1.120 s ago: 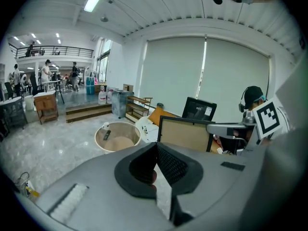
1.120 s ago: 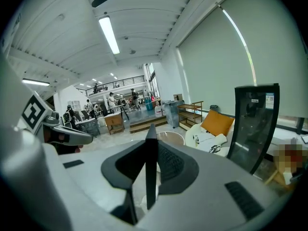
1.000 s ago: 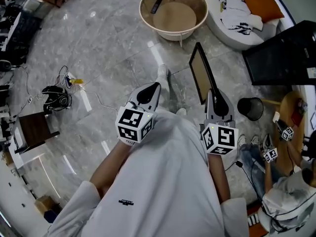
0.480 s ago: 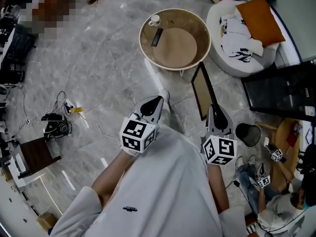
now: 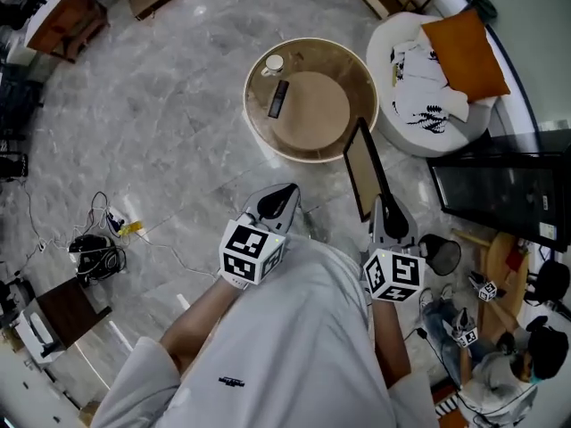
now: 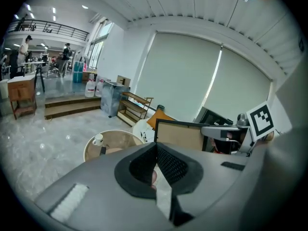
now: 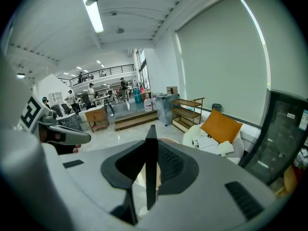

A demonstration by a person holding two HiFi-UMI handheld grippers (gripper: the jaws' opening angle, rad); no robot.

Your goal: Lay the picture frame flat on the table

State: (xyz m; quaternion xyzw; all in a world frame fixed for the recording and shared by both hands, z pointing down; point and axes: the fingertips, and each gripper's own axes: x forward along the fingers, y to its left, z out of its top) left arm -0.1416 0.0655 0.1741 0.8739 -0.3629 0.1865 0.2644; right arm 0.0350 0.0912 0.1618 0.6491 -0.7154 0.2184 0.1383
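The picture frame, black-edged with a brown back, stands upright on edge in the head view, just short of the round wooden table. My right gripper is shut on its near edge. In the right gripper view the frame shows edge-on as a thin dark strip between the pads. My left gripper hovers over the floor to the left, shut and holding nothing. From the left gripper view the frame appears at the right, above the jaws.
On the table lie a white mug and a dark remote. A white armchair with an orange cushion stands right of it. A black screen and a black bin are at the right. Cables lie on the floor at the left.
The table has drawn nearer and lower in the head view as I walk toward it. The frame stays upright in my right gripper; both grippers keep their places.
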